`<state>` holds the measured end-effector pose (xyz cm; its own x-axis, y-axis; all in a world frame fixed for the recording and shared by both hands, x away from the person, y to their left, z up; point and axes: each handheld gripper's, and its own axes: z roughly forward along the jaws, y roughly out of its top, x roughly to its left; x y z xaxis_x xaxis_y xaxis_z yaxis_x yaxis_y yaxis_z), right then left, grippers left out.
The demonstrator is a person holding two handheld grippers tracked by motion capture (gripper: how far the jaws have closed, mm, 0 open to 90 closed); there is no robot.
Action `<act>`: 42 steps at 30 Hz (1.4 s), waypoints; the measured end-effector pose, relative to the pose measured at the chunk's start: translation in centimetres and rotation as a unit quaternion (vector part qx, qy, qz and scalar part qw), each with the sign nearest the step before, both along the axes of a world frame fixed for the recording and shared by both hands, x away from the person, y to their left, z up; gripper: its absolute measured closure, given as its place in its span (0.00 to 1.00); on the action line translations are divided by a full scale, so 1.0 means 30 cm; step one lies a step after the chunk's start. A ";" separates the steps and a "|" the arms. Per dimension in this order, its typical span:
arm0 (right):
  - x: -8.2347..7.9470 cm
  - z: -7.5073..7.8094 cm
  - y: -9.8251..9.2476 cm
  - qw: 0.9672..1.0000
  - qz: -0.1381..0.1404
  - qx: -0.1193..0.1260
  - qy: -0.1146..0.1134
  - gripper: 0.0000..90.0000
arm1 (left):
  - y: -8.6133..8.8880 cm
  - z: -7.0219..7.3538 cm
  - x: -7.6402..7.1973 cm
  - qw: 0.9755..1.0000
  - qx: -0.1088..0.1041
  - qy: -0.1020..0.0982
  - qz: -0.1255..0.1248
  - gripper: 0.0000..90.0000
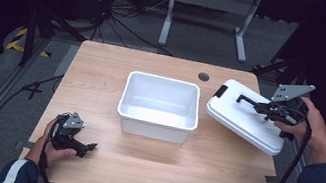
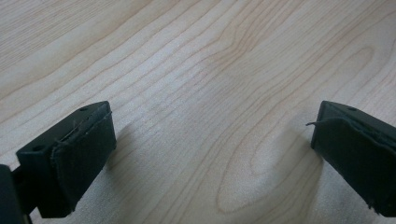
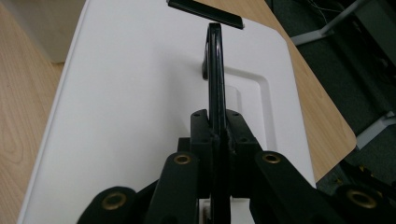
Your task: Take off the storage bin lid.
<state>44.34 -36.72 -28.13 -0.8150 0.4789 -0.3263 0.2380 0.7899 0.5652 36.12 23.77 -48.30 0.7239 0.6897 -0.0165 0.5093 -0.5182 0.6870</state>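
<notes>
- right hand-held gripper (image 1: pixel 256 106) is clamped tight on the black handle (image 3: pixel 215 70) of the white lid (image 1: pixel 242 120); in the right gripper view the handle runs straight up between the closed jaws, roughly centred.
- lid sits at the right side of the surface (image 1: pixel 103 162), tilted, its far end with the black latch (image 1: pixel 221 91) pointing toward the white bin (image 1: pixel 159 106). Can't tell whether its low edge is touching the wood or just clear of it.
- bin is open and looks empty, mid-surface, well apart from the lid.
- left hand-held gripper (image 1: pixel 82 147) is parked near the front left corner, jaws spread wide over bare wood (nothing between the pads (image 2: pixel 84 154)).
- likely step: carry the lid over and seat it on the bin. To do it well:
  - keep the pinch firm; a thin handle lets the lid swing
  - level the lid before lowering and square it to the rim
  - set one edge first, then lower the rest
  - the left could steady the bin wall if it slides
- surface: light wood grain, round cable hole (image 1: pixel 203 77) at the back.
- room: dark, grey floor, white desk frame (image 1: pixel 211 8) behind, loose cables (image 1: pixel 118 17) on the floor, yellow-black tape (image 1: pixel 20 41) at left.
</notes>
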 end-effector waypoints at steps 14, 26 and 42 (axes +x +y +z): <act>0.049 -0.117 0.004 0.999 -0.018 -0.005 0.034 0.94 | 0.000 0.000 0.000 1.000 0.000 -0.001 0.000 0.00; 0.074 -0.241 0.016 0.998 -0.021 0.003 0.067 0.94 | 0.000 0.000 0.000 1.000 0.000 0.000 0.001 0.00; 0.094 -0.360 0.045 0.996 -0.024 0.017 0.089 0.94 | 0.000 0.000 0.000 1.000 0.000 0.000 0.000 0.00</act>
